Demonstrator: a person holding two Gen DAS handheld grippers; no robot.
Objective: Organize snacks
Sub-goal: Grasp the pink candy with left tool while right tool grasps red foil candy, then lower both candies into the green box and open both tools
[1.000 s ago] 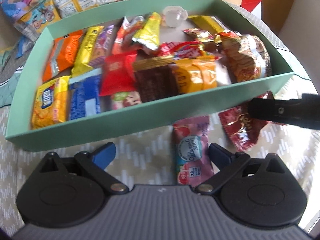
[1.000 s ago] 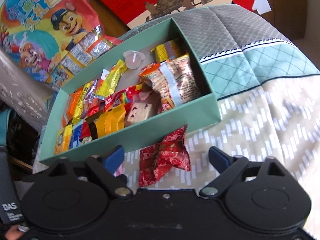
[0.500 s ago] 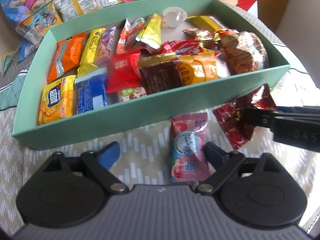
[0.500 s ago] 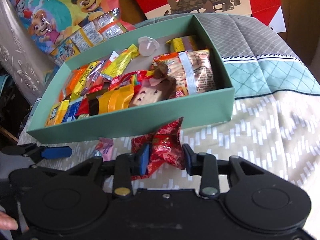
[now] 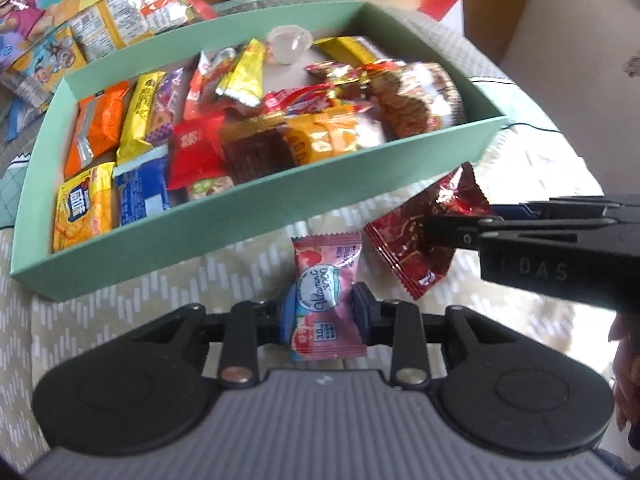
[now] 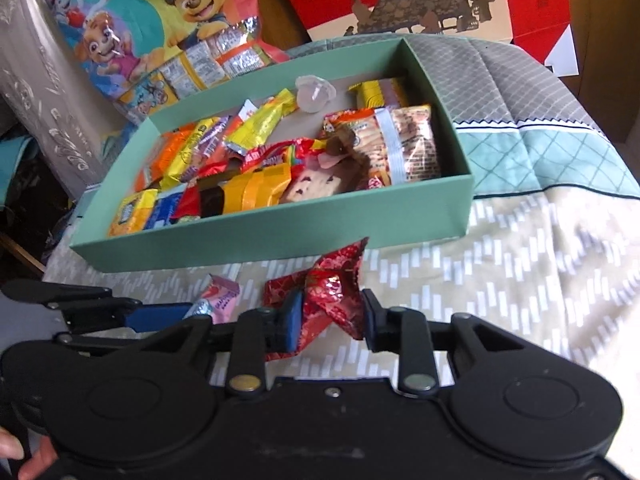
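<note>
Both grippers have just been closing: left gripper (image 5: pixel 322 313) now pinches the pink candy packet (image 5: pixel 326 300), right gripper (image 6: pixel 330 322) pinches the red wrapper (image 6: pixel 326 300), both just before the green box (image 6: pixel 280 236) on the bed.

blurred: box snacks (image 5: pixel 344 136) | cut off: cartoon bag (image 6: pixel 132 28)
</note>
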